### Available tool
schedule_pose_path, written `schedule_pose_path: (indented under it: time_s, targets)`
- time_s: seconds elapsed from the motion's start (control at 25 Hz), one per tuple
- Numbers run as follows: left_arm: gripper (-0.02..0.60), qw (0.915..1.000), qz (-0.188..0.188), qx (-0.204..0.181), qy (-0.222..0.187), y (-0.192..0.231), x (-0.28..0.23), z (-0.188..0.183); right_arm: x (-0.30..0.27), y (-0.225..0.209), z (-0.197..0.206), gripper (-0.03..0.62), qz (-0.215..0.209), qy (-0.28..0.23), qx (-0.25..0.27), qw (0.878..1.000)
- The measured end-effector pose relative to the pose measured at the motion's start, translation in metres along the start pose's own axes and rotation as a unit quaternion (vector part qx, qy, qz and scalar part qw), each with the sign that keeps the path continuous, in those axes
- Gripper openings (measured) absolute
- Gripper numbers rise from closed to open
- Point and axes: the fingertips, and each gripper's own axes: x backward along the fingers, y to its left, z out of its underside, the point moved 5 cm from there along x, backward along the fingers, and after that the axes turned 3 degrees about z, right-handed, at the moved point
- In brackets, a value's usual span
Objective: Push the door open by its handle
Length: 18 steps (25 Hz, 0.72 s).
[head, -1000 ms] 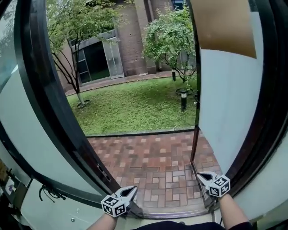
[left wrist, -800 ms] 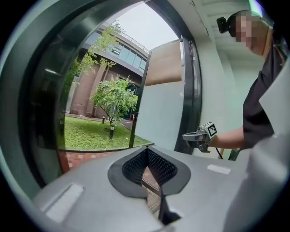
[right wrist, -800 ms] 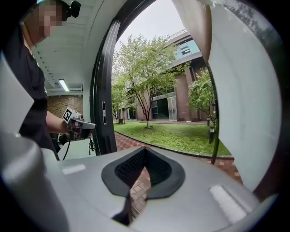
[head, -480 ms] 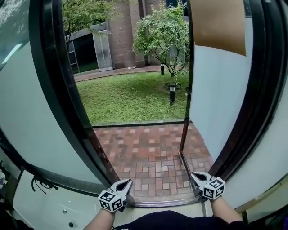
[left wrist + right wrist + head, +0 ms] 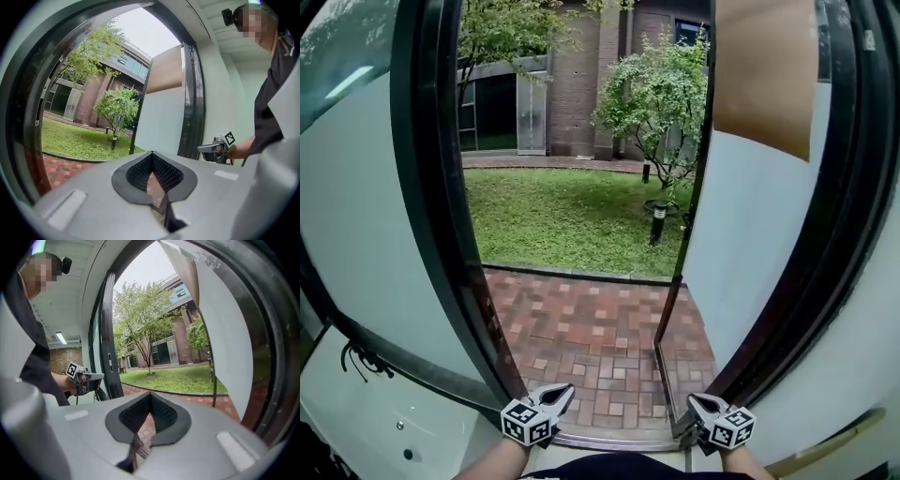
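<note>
Both grippers are closed, jaws together with nothing between them. I count two: the left gripper (image 5: 563,390) sits low by the foot of the dark left-hand frame (image 5: 441,234), and the right gripper (image 5: 695,401) sits low beside the bottom corner of the door (image 5: 750,253). Whether it actually touches that corner I can't tell from here. Each points forward through the doorway, roughly level, marker cube uppermost, on a bare forearm, left (image 5: 487,463) and right (image 5: 741,463), coming up from the bottom of the head view. The one door leaf stands swung outward on the right, its thin edge out over the brick paving (image 5: 591,328). It is a pale panel with one brown cardboard sheet (image 5: 764,75) across its top, and I cannot pick out its handle with any certainty. Outside lie a lawn (image 5: 562,220), two trees (image 5: 656,94) (image 5: 511,28), two short bollard lights (image 5: 659,223) (image 5: 645,172) and a brick building (image 5: 581,84). One black cord (image 5: 358,358) hangs at the lower left.
</note>
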Motion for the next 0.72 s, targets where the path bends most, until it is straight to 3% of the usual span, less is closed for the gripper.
schedule_pose_path:
  time_s: [0.72]
  targets:
    - [-0.002,0.9999,-0.005,0.009,0.008,0.011,0.007,0.002,-0.005,0.000,-0.006,0.000,-0.003,0.007,0.014,1.000]
